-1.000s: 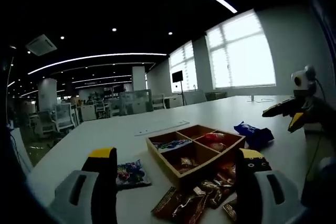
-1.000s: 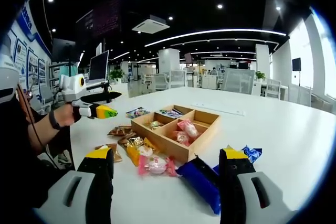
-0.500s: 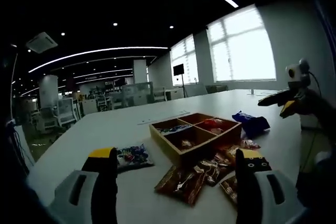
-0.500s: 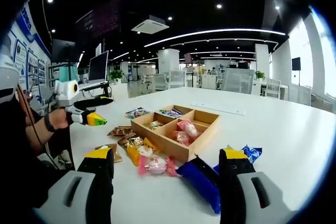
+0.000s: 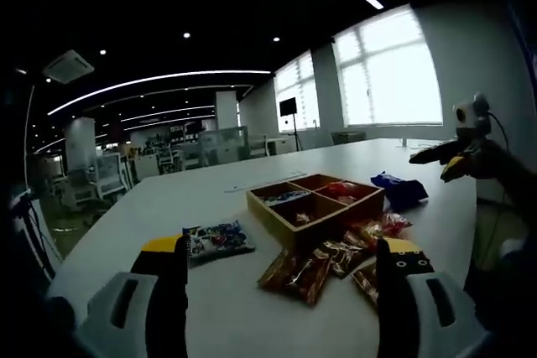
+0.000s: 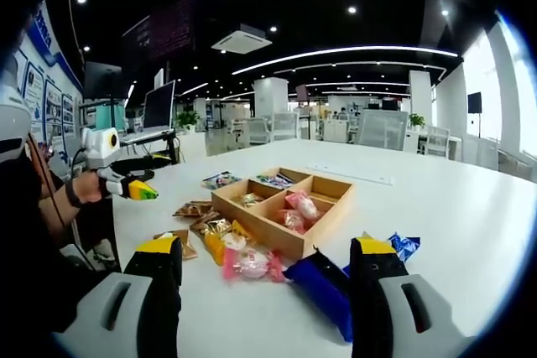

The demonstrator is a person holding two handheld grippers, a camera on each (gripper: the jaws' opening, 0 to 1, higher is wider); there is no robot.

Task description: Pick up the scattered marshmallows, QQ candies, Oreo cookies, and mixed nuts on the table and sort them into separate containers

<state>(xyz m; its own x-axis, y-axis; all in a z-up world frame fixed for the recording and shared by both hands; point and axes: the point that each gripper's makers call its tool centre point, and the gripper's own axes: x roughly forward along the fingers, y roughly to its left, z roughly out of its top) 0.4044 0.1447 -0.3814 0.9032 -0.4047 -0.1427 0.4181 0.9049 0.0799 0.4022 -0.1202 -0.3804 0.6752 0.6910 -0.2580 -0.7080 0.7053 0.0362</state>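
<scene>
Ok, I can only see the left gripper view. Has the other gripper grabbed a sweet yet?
Observer: No. The right gripper has its jaws open with nothing in them.
Operator: What's nearest to it?
Observer: A pink packet and a long blue packet lie on the table just ahead of its jaws, on the near side of the tray.
Operator: Any other blue ones over there?
Observer: Yes, a small blue packet lies just past the jaw on that view's right.
</scene>
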